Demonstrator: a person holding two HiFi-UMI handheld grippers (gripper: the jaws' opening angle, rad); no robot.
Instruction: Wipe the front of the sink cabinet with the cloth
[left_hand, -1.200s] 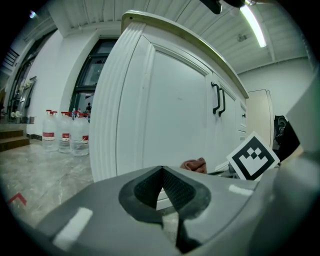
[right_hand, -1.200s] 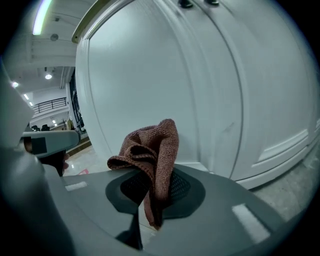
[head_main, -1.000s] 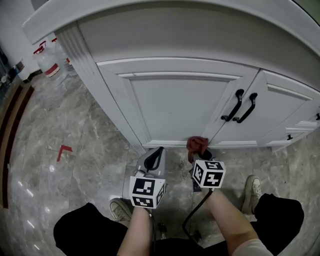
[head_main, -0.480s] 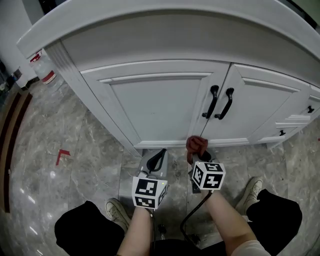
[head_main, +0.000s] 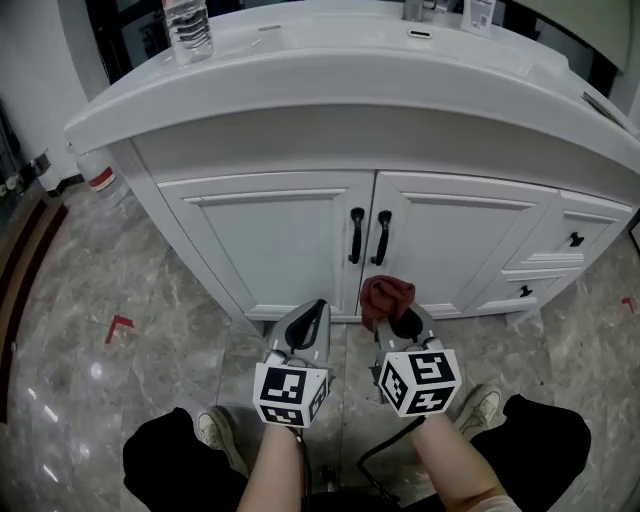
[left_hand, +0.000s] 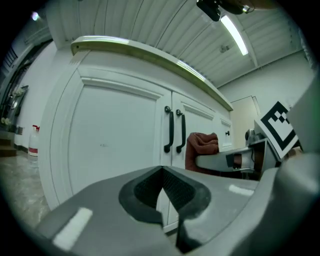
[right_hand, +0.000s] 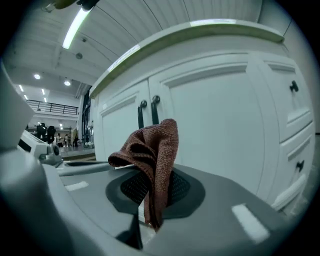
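1. Right gripper (right_hand: 152, 192) – fingers pinch a crumpled reddish-brown terry cloth (right_hand: 152, 147), which stands up above the fingertips.
2. Left gripper (left_hand: 165, 195) – fingers pressed together, nothing between them.
3. White panelled sink cabinet (head_main: 280, 235) stands ahead of both sets of fingertips; whether the cloth touches it cannot be told.

The grey two-jaw left gripper (head_main: 313, 312) is being held out forward, its jaws pressed together on nothing. Just beside it, the grey right gripper (head_main: 402, 322) is being held level, jaws clamped on a rust-brown woven cloth (head_main: 386, 297). Both bare forearms (head_main: 455, 465) are being extended forward.
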